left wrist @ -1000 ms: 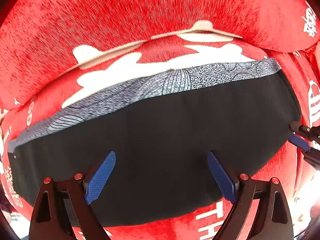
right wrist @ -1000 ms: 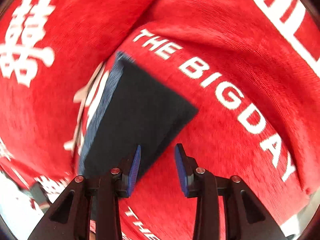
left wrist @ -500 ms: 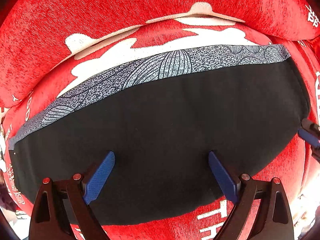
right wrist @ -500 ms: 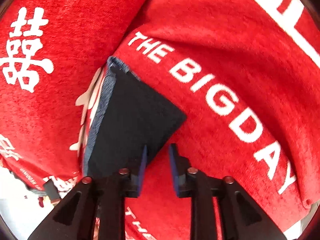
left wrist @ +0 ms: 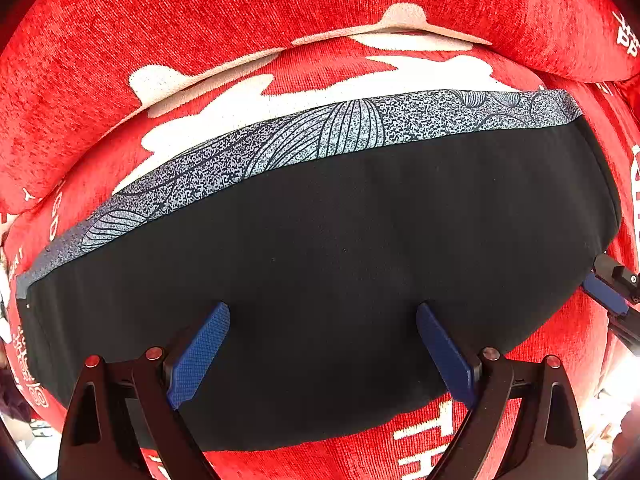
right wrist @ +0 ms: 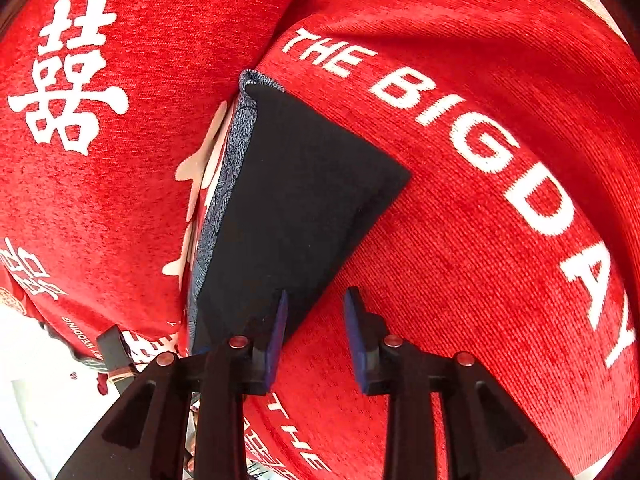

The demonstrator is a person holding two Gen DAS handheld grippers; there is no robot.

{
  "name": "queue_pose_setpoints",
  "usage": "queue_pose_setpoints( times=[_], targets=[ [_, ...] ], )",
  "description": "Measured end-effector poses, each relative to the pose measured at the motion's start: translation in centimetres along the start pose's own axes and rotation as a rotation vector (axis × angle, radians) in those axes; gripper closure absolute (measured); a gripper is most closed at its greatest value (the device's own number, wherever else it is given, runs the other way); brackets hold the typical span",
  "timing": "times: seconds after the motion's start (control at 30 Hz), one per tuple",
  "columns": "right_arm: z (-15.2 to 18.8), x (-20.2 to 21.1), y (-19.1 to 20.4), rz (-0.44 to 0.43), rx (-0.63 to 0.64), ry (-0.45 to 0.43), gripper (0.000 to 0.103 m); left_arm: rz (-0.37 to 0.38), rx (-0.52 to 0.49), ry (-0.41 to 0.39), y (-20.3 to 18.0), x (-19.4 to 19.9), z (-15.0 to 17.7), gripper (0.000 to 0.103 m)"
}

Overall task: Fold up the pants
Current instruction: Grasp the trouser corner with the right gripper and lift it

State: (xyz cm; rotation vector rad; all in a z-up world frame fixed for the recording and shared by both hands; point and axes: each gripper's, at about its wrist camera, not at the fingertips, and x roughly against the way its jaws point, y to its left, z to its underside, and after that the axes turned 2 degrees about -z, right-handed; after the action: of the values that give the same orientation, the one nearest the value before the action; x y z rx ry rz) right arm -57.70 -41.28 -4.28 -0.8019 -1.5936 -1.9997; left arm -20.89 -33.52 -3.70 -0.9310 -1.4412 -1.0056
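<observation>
Pants [left wrist: 340,280] lie folded into a flat black slab on a red cover [left wrist: 200,20] printed with white letters and characters; whether the cover drapes a sofa or a bed we cannot tell. Along the far long edge of the slab we see a grey patterned band [left wrist: 340,136] with line-drawn leaf shapes, exposed beside the black layer.

We hold the left tool [left wrist: 322,350] over the near long edge of the pants, its blue pads spread wide apart with black cloth showing between them and nothing pinched. From this view we cannot tell whether the pads touch the fabric or hang just above it.

Our right tool [right wrist: 314,336] sits at the right short end of the pants [right wrist: 296,208]. Its jaws stand parted with a narrow gap between them, and red cover [right wrist: 460,240] shows through the gap. The left pad overlaps the near corner of the black fabric in the picture, and the other pad is over the cover just beside the edge. It grips nothing. In the left view the right tool's blue tip [left wrist: 604,298] shows at the far right edge of the slab.

The lettering "THE BIG DAY" [right wrist: 460,136] runs along the cover, just beside the pants' corner.
</observation>
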Motion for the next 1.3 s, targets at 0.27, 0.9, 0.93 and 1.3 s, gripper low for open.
queue_pose_setpoints(
  times=[0.27,0.9,0.93,1.3],
  targets=[
    [-0.6,0.3,-1.7,-0.112,-0.067,-0.083,0.068,0.019,0.007,0.001,0.5,-0.3,0.2,0.007],
    [-2.4,0.0,4.6,-0.308,0.06,-0.078,0.089,-0.069,0.108,-0.116,-2.6,-0.2,-6.4,0.035],
    [-2.3,-0.1,5.2,-0.304,0.081,-0.08,0.089,-0.091,0.095,-0.142,-3.2,-0.1,-6.3,0.035],
    [0.4,1.1,14.5,-0.19,0.41,-0.055,0.089,-0.006,0.148,-0.15,2.8,3.4,-4.6,0.035]
  ],
)
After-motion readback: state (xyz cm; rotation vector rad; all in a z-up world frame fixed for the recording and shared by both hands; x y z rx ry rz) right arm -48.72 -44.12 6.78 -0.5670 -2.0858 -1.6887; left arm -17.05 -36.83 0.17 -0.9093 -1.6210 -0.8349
